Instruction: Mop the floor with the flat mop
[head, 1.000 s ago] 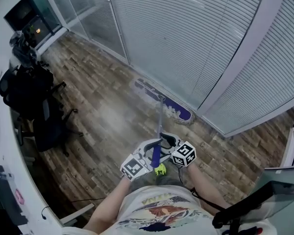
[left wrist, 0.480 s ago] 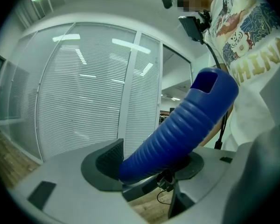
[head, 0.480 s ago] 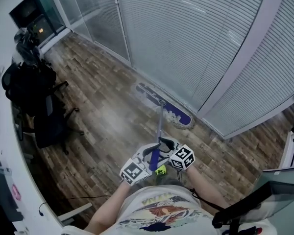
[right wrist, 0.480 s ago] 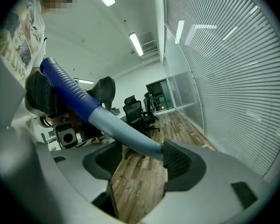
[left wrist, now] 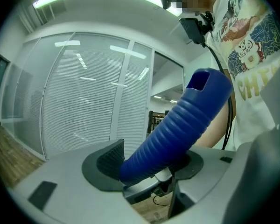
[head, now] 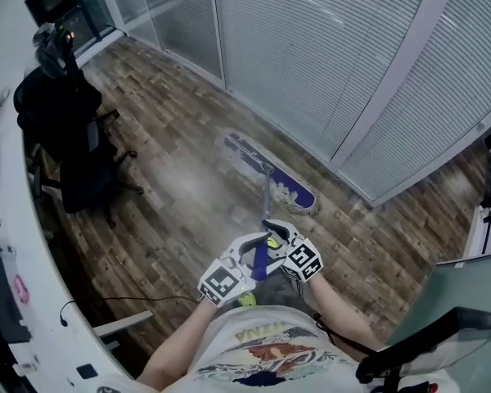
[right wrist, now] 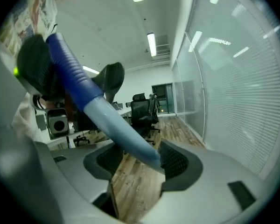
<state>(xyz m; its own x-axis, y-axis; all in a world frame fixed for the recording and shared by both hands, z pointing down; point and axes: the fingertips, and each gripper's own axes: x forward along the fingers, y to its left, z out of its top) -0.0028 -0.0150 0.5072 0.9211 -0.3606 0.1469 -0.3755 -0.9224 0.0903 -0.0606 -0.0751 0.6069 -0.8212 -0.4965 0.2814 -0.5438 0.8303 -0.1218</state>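
Head view shows the flat mop with its purple and white head lying flat on the wooden floor, close to the foot of the glass partition with its slatted blinds. Its pole rises from the head towards the person and ends in a blue grip.

The left gripper is clamped on that grip. In the left gripper view, the ribbed blue grip sits pinched between the two dark pads of the left gripper.

The right gripper takes the mop just beyond it, nearer the head. In the right gripper view, the pale pole crosses the right gripper at a slant, pressed against one pad. The jaws are closed narrowly about it, and floor shows in the gap below.

A black office chair stands well apart to the left, beside the white desk. The person's printed shirt fills the bottom edge.
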